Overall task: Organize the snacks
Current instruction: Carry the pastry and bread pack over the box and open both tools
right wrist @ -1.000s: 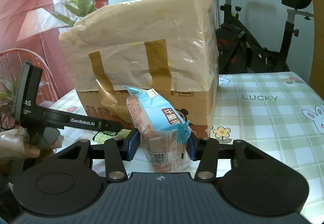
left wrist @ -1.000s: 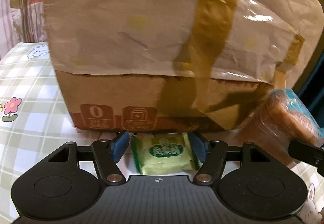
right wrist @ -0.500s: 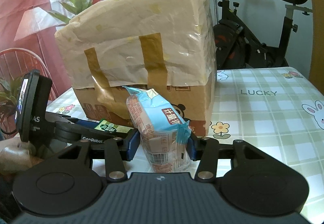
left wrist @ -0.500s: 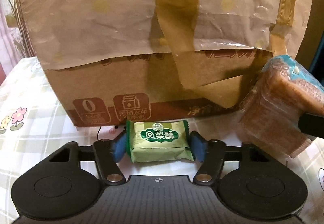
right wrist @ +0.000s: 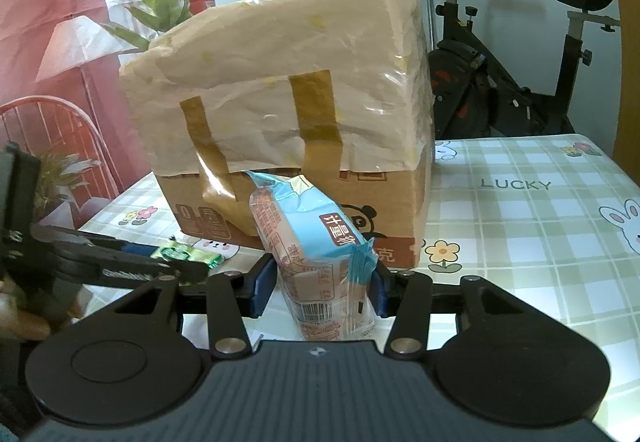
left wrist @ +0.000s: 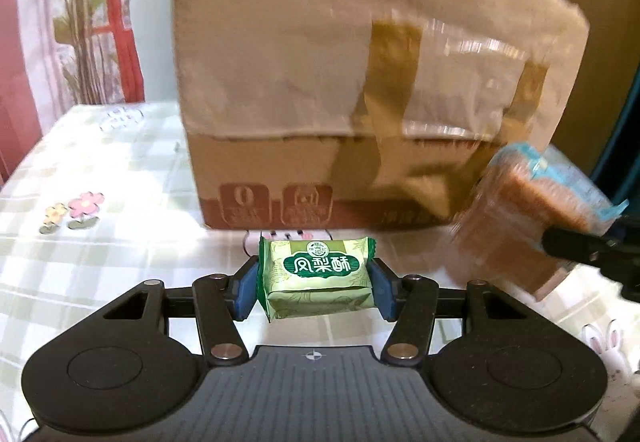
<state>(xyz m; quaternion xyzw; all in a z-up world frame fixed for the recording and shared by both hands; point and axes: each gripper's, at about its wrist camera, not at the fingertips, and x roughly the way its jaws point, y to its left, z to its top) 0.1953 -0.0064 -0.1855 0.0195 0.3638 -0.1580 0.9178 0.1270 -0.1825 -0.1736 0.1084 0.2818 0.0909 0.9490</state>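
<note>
A small green pineapple-cake pack (left wrist: 318, 278) sits between the blue pads of my left gripper (left wrist: 316, 284). The jaws are closing and the pads press on its two ends, holding it above the tablecloth. My right gripper (right wrist: 318, 292) is shut on a tall blue and clear packet of brown biscuits (right wrist: 316, 242), held upright. That packet (left wrist: 532, 226) also shows at the right of the left wrist view. Behind both stands a big cardboard box (right wrist: 280, 114) covered with taped brown paper. In the right wrist view the left gripper (right wrist: 132, 266) is low on the left with the green pack (right wrist: 188, 254).
A green chequered tablecloth (right wrist: 540, 222) with flowers and rabbits covers the table, with open cloth to the right of the box. An exercise bike (right wrist: 500, 74) stands behind the table. A red chair (right wrist: 52, 130), a plant and a hand (right wrist: 24, 326) are at the left.
My left gripper closed on the green pack, lifted it off the cloth and drew back from the box. The right gripper and its biscuit packet stayed still.
</note>
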